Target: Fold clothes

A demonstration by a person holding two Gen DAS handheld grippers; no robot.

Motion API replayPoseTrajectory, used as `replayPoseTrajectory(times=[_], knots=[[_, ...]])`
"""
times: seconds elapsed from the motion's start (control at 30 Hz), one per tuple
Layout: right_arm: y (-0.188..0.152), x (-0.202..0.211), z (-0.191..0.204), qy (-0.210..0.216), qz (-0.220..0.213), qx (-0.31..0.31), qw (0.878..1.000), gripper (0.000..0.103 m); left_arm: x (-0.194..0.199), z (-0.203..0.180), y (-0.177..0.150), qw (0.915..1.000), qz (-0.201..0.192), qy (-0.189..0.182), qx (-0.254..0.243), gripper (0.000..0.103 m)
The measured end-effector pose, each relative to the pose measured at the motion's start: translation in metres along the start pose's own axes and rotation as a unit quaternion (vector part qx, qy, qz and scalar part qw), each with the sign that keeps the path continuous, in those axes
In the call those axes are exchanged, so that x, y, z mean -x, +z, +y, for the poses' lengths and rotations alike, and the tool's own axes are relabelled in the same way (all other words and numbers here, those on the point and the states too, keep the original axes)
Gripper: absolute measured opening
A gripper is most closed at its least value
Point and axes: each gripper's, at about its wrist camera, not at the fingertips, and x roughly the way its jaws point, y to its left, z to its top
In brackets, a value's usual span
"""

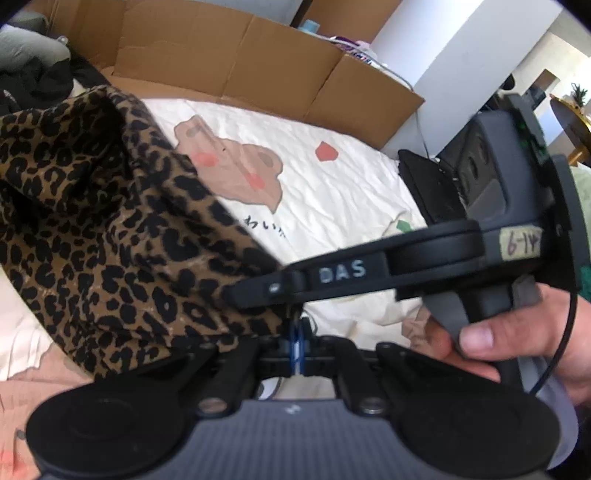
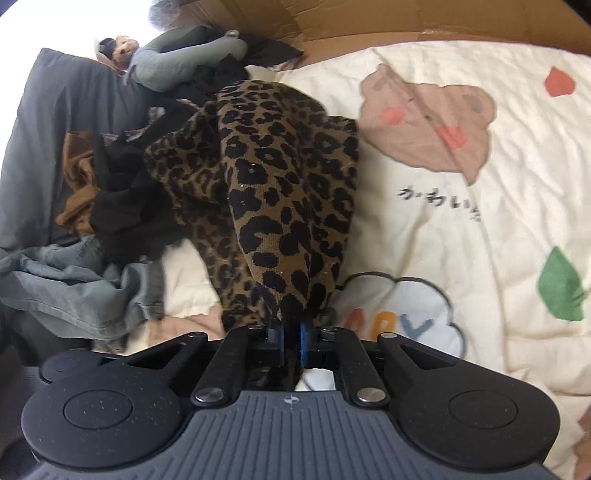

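Garment on the bed, clothes to its left

The leopard-print fabric garment lies on the cream cartoon-bear bedspread; crumpled grey and black clothes pile left, brown cardboard box behind.

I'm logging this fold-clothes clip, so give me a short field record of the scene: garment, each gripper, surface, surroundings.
garment: leopard-print cloth, bunched and partly lifted off the bed
right gripper: right gripper shut on an edge of the leopard-print cloth
left gripper: left gripper shut; cloth hangs just beside it, grip unclear
surface: cream bedspread with bear print
clothes pile: grey, black and brown garments beside the cloth
backdrop: cardboard panels beyond the bed
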Motion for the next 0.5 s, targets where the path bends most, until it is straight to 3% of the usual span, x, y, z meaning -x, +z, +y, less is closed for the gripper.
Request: replayPoseTrajectory(times=[0.17,0.3,0.37,0.5], knots=[[0.004,0.020,-0.022,-0.034,-0.011,-0.011,0.999,0.003,0.006,0.015,-0.004,0.9995,0.020,0.025,0.009,0.007],[0.009,0.043,-0.048,-0.072,-0.020,-0.022,0.997,0.003,0.013,0.042,-0.012,0.9975,0.010,0.060,0.035,0.020],[0.009,0.053,-0.061,-0.091,-0.022,-0.028,0.995,0.002,0.015,0.060,-0.015,0.9948,0.004,0.085,0.057,0.020],[0.010,0.071,-0.092,-0.124,-0.029,-0.045,0.991,0.002,0.017,0.090,-0.018,0.9868,-0.003,0.122,0.107,0.031]])
